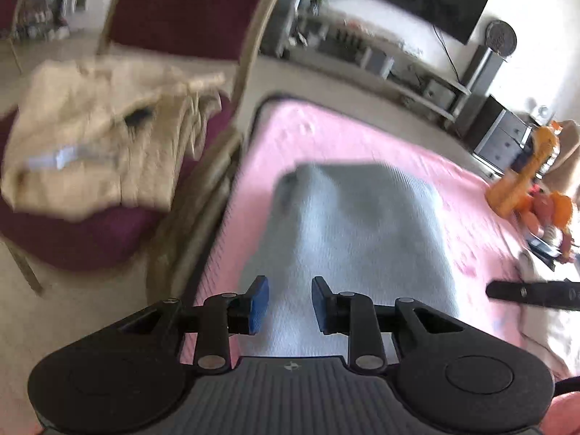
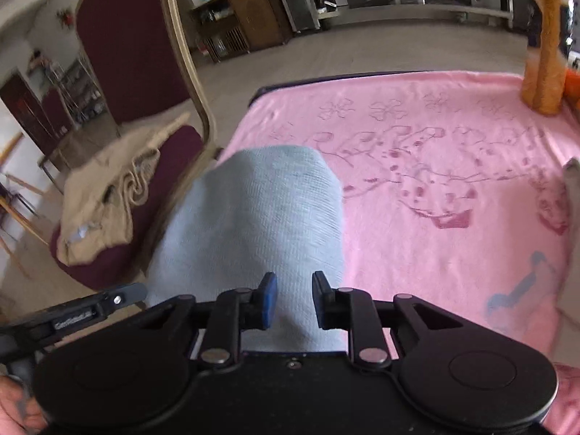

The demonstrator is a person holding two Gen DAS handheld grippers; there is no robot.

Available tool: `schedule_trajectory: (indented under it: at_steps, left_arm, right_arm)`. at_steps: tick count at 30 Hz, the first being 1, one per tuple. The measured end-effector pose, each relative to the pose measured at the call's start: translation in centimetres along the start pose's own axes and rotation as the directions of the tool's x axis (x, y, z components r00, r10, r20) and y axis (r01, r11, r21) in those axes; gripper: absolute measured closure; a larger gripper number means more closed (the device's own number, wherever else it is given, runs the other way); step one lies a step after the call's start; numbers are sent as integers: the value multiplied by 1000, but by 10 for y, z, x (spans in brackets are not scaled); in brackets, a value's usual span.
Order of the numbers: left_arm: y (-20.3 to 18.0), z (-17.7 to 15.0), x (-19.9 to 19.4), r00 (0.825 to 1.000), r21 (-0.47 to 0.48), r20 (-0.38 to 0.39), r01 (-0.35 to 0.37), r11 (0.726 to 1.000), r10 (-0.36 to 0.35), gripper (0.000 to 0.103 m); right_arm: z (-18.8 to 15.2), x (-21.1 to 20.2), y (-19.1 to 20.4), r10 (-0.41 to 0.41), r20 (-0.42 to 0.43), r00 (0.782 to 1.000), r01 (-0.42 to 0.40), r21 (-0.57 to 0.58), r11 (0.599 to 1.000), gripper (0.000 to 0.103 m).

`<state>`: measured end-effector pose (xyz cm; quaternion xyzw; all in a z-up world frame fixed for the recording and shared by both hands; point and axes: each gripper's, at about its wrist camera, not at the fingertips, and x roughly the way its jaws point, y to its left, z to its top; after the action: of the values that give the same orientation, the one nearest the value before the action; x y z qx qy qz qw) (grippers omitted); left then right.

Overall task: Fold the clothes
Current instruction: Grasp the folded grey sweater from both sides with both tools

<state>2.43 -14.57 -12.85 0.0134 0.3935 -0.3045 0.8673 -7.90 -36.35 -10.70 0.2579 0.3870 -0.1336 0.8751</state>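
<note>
Nearest the lens, the left gripper (image 1: pixel 290 306) is hovering with its blue-padded fingers (image 1: pixel 259 304) standing apart, nothing pinched between them, just over the near end of the folded pale-blue knitted garment (image 1: pixel 359 232). The right gripper (image 2: pixel 294 299) is doing likewise, its fingers parted and empty above the same cloth. Far left, a crumpled beige garment (image 1: pixel 83 145) is waiting on the maroon cushioned chair with the gilt frame (image 1: pixel 239 72), probably next in line. The blue garment is lying on the left side of the pink flower-patterned blanket (image 2: pixel 435 181), likely set there as a finished fold. At the far right edge, an orange plush toy (image 2: pixel 543 54) is standing clear of the work.
</note>
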Motion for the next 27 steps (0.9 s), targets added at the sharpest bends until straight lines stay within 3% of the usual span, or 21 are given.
schedule_trajectory:
  at_steps: [3, 6, 8, 10, 11, 13, 18, 20, 22, 23, 27]
  left_arm:
    - [-17, 17, 19, 1000, 54, 4, -16, 998, 16, 79]
    - [-21, 22, 47, 994, 71, -90, -53, 996, 59, 79]
    - [-14, 20, 70, 978, 36, -192, -74, 997, 80, 78]
    - [-6, 20, 76, 970, -11, -235, -69, 998, 64, 78]
    - [-2, 22, 77, 969, -31, -243, -58, 998, 49, 78]
    - [5, 22, 75, 968, -69, -251, -42, 997, 23, 78]
    - [13, 18, 48, 979, -135, -200, 5, 991, -32, 73]
    - [24, 19, 30, 983, -181, -164, 49, 982, -79, 55]
    - [38, 17, 19, 985, -240, -137, 65, 968, -101, 51]
    - [45, 16, 15, 986, -271, -125, 70, 960, -107, 49]
    - [70, 7, 20, 969, -403, -175, 91, 911, -174, 43]
  right_arm:
    - [8, 20, 5, -3, 8, 1000, 3, 5, 1000, 82]
    - [13, 43, 12, -46, -19, 999, 46, -8, 999, 82]
    - [15, 57, 12, -88, -48, 995, 87, -20, 996, 80]
    - [18, 65, 10, -103, -73, 992, 103, -13, 995, 68]
    - [20, 69, 8, -107, -86, 991, 107, -5, 994, 67]
    - [20, 73, 3, -105, -100, 990, 107, 23, 994, 61]
    - [14, 52, -3, -39, -68, 997, 44, 66, 997, 61]
    - [10, 35, -9, -25, -40, 999, 28, 75, 997, 56]
    - [7, 22, -19, -4, -21, 1000, 6, 101, 995, 45]
    - [6, 17, -25, 13, -16, 1000, -10, 129, 992, 44]
    - [2, 4, -50, 84, 0, 996, -81, 247, 966, 34]
